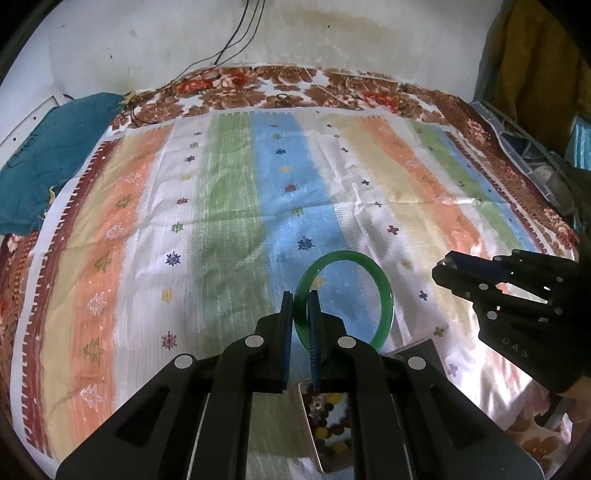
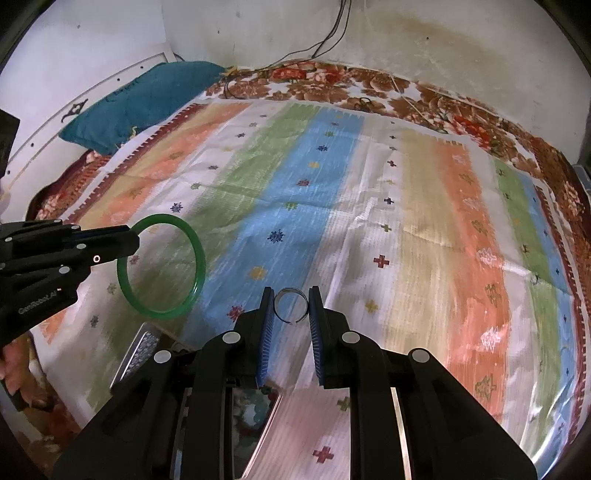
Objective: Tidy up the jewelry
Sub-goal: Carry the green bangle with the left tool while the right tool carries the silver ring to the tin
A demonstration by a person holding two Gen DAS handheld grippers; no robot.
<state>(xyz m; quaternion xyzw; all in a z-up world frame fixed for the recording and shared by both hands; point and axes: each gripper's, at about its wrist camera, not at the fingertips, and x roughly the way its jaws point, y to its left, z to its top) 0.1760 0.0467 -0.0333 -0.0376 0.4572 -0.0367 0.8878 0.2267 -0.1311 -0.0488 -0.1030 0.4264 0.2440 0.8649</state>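
A green bangle [image 1: 347,295] is pinched by its rim between the blue pads of the left gripper [image 1: 300,314], low in the centre of the left wrist view; it hangs above the cloth, and in the right wrist view the same bangle [image 2: 162,266] sits at middle left. The right gripper [image 2: 291,308] is closed on a small silver open ring [image 2: 291,306], held by its sides at the lower centre of its own view. In the left wrist view the right gripper [image 1: 458,271] comes in from the right edge.

Beneath the left gripper, at the bottom centre of that view, lies a shallow metal-edged tray [image 1: 314,435] with round yellow and dark red beads [image 1: 328,424] in it. In the right wrist view a shiny tray edge [image 2: 266,435] shows between the gripper's arms, though I cannot tell what it holds.

Everything rests on a bed covered by a striped cloth [image 1: 236,221] in orange, white, green and blue bands with small star and cross motifs. A brown and red floral sheet [image 1: 295,85] shows along its far edge, at the top of the frame. A teal pillow [image 1: 48,158] lies at upper left. Behind is a stained white wall [image 1: 369,33] with thin black cables [image 1: 240,33] hanging down at top centre. At the upper right hangs mustard-coloured fabric [image 1: 532,48].
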